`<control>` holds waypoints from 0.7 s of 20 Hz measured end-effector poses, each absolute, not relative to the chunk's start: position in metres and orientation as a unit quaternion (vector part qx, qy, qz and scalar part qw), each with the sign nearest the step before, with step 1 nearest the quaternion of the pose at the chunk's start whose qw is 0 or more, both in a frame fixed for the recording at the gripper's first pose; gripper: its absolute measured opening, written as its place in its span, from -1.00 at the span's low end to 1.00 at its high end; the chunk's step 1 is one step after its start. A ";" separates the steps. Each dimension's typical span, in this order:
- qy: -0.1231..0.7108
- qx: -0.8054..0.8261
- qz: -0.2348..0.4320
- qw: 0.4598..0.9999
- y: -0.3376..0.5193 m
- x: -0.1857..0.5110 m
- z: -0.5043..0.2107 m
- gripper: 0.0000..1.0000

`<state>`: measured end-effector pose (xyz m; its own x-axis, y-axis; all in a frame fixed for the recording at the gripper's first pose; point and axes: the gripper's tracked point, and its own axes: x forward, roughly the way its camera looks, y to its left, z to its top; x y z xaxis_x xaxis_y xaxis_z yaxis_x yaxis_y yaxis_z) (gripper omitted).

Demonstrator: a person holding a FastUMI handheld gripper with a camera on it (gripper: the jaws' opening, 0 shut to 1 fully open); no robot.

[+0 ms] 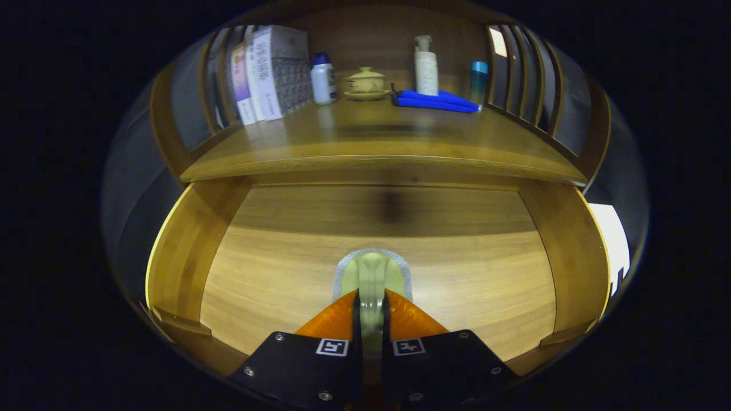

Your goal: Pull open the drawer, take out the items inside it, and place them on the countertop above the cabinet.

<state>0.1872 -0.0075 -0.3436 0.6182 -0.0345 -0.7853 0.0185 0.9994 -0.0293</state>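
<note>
So the drawer (377, 257) is already pulled open under the countertop (377, 142); that part looks done. Up top there's already stuff sitting at the back: a couple of boxes (274, 71), a white bottle (323, 80), a lidded bowl (365, 83), a pump bottle (426, 65), a folded blue cloth (437, 101); can't say which came out of the drawer. Left to do, I'd guess: lift out the pale green sponge (372, 277) and set it up there. The gripper (371, 305) has its fingers squeezed onto the sponge's near end, down in the drawer; its long axis runs straight away from the fingers, toward the drawer's back.
</note>
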 end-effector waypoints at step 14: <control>0.276 -0.062 -0.001 0.959 0.012 0.197 -0.192 -0.77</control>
<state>0.1969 0.0119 -0.1918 0.8480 -0.0358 -0.5287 -0.0326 0.9923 -0.1196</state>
